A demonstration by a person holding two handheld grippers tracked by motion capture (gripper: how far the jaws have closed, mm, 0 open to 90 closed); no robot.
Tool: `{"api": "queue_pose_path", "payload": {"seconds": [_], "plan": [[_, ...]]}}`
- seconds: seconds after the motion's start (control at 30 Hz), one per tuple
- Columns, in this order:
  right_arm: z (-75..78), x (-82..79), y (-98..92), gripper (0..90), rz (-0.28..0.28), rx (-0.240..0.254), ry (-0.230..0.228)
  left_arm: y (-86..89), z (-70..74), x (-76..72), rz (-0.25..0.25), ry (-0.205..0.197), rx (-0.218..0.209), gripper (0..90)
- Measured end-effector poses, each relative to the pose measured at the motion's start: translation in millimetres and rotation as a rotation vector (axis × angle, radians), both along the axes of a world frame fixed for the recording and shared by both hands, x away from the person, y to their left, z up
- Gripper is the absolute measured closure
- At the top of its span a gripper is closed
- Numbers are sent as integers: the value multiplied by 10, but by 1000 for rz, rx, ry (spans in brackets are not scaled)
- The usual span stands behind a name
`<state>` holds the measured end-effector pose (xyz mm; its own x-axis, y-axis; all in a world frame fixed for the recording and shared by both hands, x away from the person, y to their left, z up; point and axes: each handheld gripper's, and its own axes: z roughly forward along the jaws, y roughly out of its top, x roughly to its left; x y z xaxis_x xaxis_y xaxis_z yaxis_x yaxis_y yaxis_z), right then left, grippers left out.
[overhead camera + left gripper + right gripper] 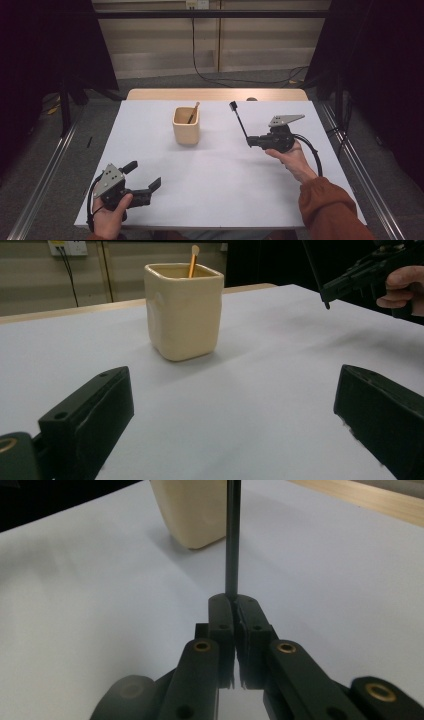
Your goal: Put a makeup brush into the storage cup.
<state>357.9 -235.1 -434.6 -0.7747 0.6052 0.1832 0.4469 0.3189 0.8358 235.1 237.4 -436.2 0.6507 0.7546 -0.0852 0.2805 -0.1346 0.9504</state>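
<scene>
The right tongs are clenched on the lower end of a thin black stick with a small dark head, most likely a slim brush or stirrer. It rises slantwise from the closed jaws, off the white bench, to the right of the cream square ceramic cup and apart from it. In the right gripper view the shaft runs straight out from between the two pressed pads, with the cup just beyond and to its left.

The stick looks light, stiff and smooth, so I judge it liable to swivel or slide in a pinch this near its end; a hold a little farther up the shaft would steady it. Its head seems the delicate part and is best left untouched.

The cup looks heavy enough to stay put under a light knock, yet it is glazed, hard and breakable. A slender orange-handled stick already leans inside it, so room at the mouth is limited.

The left tongs are released, jaws wide apart, low over the bench nearer the person than the cup and to its left, grasping nothing.
</scene>
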Motion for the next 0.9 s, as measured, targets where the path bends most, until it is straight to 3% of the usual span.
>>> {"api": "queue_pose_path", "payload": {"seconds": [0.47,0.9], "plan": [[41,-84,-75,865,-51,89,-73,-3,7,-15,3,-4,-6,26],[118,-237,-32,865,-18,131,-61,-1,5,-16,8,-4,-11,26]]}}
